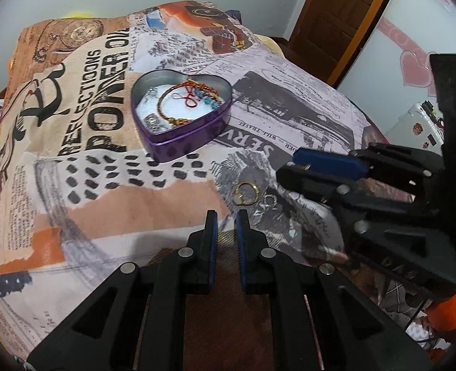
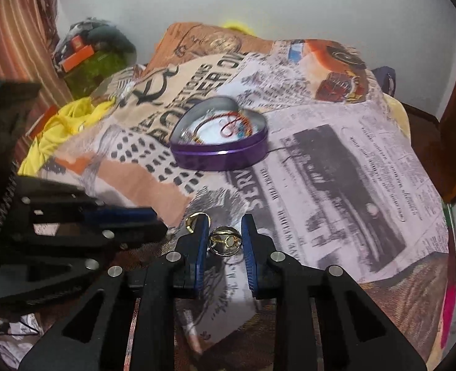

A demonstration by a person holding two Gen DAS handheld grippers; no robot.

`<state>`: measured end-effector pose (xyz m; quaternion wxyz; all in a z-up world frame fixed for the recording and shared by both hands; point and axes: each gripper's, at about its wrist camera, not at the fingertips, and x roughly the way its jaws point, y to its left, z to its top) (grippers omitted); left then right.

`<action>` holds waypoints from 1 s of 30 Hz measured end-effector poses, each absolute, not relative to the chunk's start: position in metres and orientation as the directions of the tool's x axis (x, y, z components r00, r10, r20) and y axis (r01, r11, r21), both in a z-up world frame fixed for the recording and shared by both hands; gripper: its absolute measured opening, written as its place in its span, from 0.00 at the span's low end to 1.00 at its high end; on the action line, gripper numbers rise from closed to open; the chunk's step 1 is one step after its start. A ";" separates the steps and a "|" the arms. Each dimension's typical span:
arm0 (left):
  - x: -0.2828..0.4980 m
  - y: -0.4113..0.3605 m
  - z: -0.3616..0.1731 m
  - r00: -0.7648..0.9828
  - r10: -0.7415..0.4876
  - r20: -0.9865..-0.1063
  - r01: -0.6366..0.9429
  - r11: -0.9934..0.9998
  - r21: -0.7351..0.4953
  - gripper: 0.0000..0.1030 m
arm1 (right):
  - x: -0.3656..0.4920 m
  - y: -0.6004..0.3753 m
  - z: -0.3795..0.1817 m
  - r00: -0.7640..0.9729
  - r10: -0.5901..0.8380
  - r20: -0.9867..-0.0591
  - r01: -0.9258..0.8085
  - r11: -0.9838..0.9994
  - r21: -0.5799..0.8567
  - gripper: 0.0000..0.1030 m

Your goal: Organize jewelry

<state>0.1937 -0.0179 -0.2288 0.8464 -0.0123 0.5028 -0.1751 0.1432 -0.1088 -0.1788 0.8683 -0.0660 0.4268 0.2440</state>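
Looking through the left wrist view first. The heart-shaped tin (image 1: pixel 184 145), with a purple metal wall and a bright bare interior, sat with no lid on the printed cloth (image 1: pixel 104 210), a soft, slightly rumpled newspaper-collage fabric. Inside the tin, on white padding, lay a beaded gold bracelet (image 1: pixel 163 105), a red thread loop (image 1: pixel 191 99) and turquoise beads (image 1: pixel 211 100). I judged the tin to be the collecting place.

Nearer the camera than the tin, two thin gold hoops (image 1: pixel 245 193) lay loose and overlapping on the cloth, with a small silver ring (image 1: pixel 269 201) just beside them. The left gripper (image 1: pixel 226 218) hung beyond the hoops from the tin, fingers a narrow gap apart with nothing between them. It was probably idle and out of the way.

The right gripper (image 1: pixel 299 170) reached in from the side, well short of the tin. A speck of gold showed between its fingers, likely the gold ring (image 1: pixel 306 165).

Right wrist view. The blue ribbed pads (image 2: pixel 200 247) bracketed the gold ring (image 2: pixel 226 240), a thin band with a pale oval stone, on the near side of the tin (image 2: pixel 218 157) and well apart from it. The pads appeared to meet the band on both sides, so I judged it pinched for carrying, though contact was not certain. Something silvery behind the band could not be separated from it. One hoop (image 2: pixel 193 219) peeked past the finger on the tin side.
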 end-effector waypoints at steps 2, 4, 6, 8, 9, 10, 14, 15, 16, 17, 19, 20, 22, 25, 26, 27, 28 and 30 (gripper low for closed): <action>0.196 -0.021 -0.229 0.429 -0.315 -0.847 0.286 0.936 -0.204 0.10 | 0.144 -0.115 -0.175 0.529 0.366 -0.766 -0.469 0.878 0.095 0.19; 0.198 -0.022 -0.229 0.427 -0.318 -0.847 0.284 0.936 -0.208 0.10 | 0.145 -0.119 -0.173 0.534 0.364 -0.763 -0.461 0.882 0.098 0.19; 0.201 -0.024 -0.230 0.424 -0.320 -0.847 0.281 0.936 -0.213 0.10 | 0.145 -0.124 -0.173 0.540 0.357 -0.762 -0.452 0.887 0.095 0.19; 0.203 -0.026 -0.232 0.418 -0.323 -0.849 0.278 0.935 -0.219 0.10 | 0.147 -0.128 -0.176 0.545 0.335 -0.769 -0.441 0.894 0.077 0.19; 0.204 -0.027 -0.232 0.417 -0.323 -0.850 0.278 0.935 -0.219 0.10 | 0.147 -0.129 -0.178 0.541 0.327 -0.775 -0.438 0.896 0.072 0.19; 0.205 -0.027 -0.233 0.416 -0.322 -0.851 0.278 0.935 -0.218 0.12 | 0.148 -0.130 -0.181 0.536 0.317 -0.782 -0.434 0.898 0.067 0.19; 0.205 -0.031 -0.233 0.422 -0.321 -0.848 0.283 0.935 -0.213 0.27 | 0.148 -0.135 -0.194 0.507 0.300 -0.808 -0.427 0.902 0.066 0.19; 0.206 -0.032 -0.234 0.423 -0.319 -0.848 0.284 0.936 -0.210 0.27 | 0.147 -0.137 -0.194 0.506 0.304 -0.807 -0.429 0.901 0.070 0.19; 0.207 -0.033 -0.234 0.423 -0.316 -0.849 0.285 0.936 -0.207 0.27 | 0.146 -0.138 -0.193 0.506 0.306 -0.807 -0.431 0.899 0.071 0.19; 0.208 -0.033 -0.236 0.423 -0.314 -0.850 0.284 0.937 -0.205 0.27 | 0.144 -0.139 -0.193 0.505 0.306 -0.807 -0.432 0.899 0.070 0.20; 0.210 -0.033 -0.236 0.423 -0.313 -0.850 0.283 0.937 -0.204 0.27 | 0.143 -0.141 -0.192 0.502 0.304 -0.810 -0.433 0.899 0.069 0.22; 0.211 -0.034 -0.237 0.425 -0.312 -0.850 0.283 0.937 -0.203 0.27 | 0.142 -0.143 -0.192 0.501 0.304 -0.810 -0.433 0.899 0.070 0.24; 0.212 -0.035 -0.237 0.429 -0.310 -0.848 0.284 0.938 -0.199 0.27 | 0.139 -0.145 -0.191 0.505 0.300 -0.810 -0.431 0.900 0.065 0.29; 0.211 -0.038 -0.238 0.436 -0.308 -0.845 0.296 0.936 -0.188 0.27 | 0.136 -0.148 -0.189 0.512 0.289 -0.809 -0.425 0.904 0.054 0.32; 0.211 -0.038 -0.238 0.438 -0.309 -0.844 0.298 0.936 -0.188 0.27 | 0.134 -0.150 -0.188 0.514 0.286 -0.809 -0.423 0.905 0.052 0.32; 0.211 -0.038 -0.238 0.440 -0.311 -0.842 0.299 0.935 -0.189 0.27 | 0.133 -0.152 -0.187 0.516 0.284 -0.808 -0.420 0.906 0.050 0.32; 0.211 -0.038 -0.238 0.441 -0.311 -0.842 0.299 0.935 -0.189 0.27 | 0.133 -0.154 -0.187 0.518 0.282 -0.808 -0.417 0.908 0.050 0.32; 0.211 -0.037 -0.238 0.445 -0.312 -0.840 0.296 0.936 -0.191 0.27 | 0.131 -0.157 -0.186 0.520 0.278 -0.808 -0.409 0.911 0.051 0.32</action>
